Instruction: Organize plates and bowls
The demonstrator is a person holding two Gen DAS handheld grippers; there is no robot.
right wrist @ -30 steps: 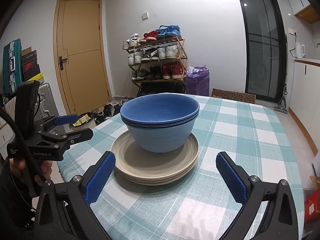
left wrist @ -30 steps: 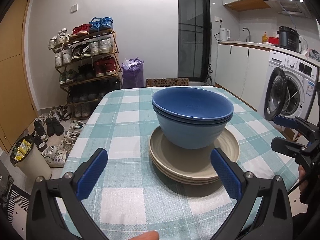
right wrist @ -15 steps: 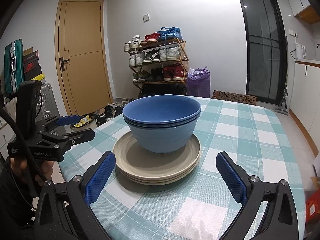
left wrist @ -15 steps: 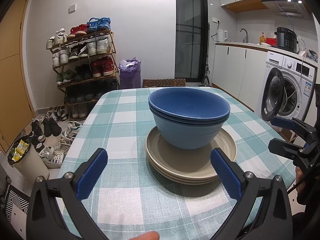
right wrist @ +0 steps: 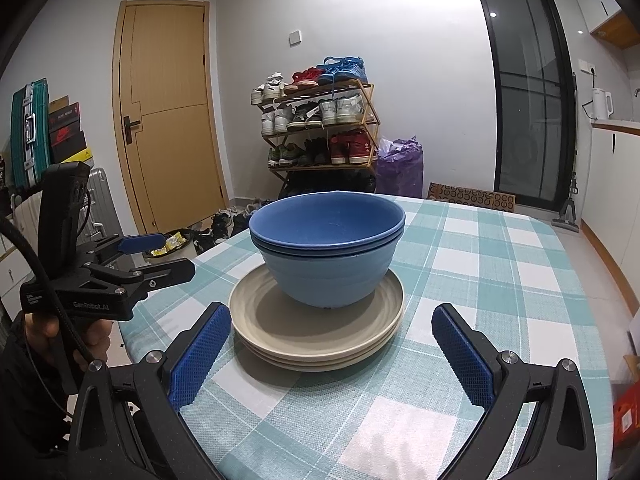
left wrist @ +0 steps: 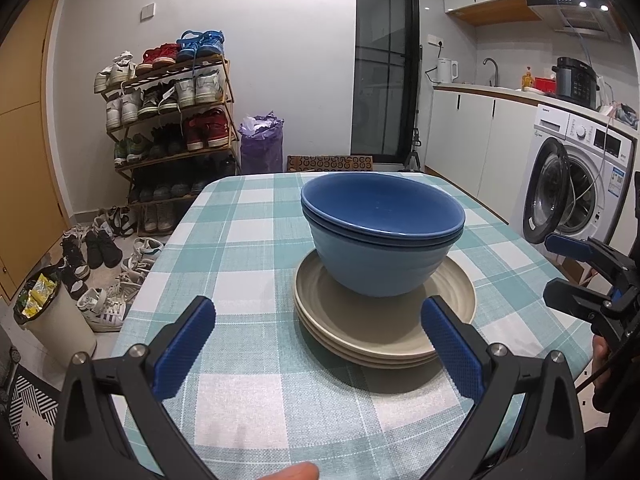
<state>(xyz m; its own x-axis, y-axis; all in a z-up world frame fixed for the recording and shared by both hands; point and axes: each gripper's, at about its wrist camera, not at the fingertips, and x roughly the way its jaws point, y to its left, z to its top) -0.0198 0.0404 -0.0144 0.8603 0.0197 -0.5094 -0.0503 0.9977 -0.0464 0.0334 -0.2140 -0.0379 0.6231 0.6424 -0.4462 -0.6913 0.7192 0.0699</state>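
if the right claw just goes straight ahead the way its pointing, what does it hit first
Most likely the stack of beige plates on the checked table: it lies centred between the open right claw's fingers. The nested blue bowls stand on it just behind. Height is hard to judge, so it might meet the bowls instead.

Bright, even overhead room light; soft shadow pools beneath the plates (left wrist: 384,320) on the near side. Everything's sharp, though fisheye bending curves the edges, corners vignetted black.
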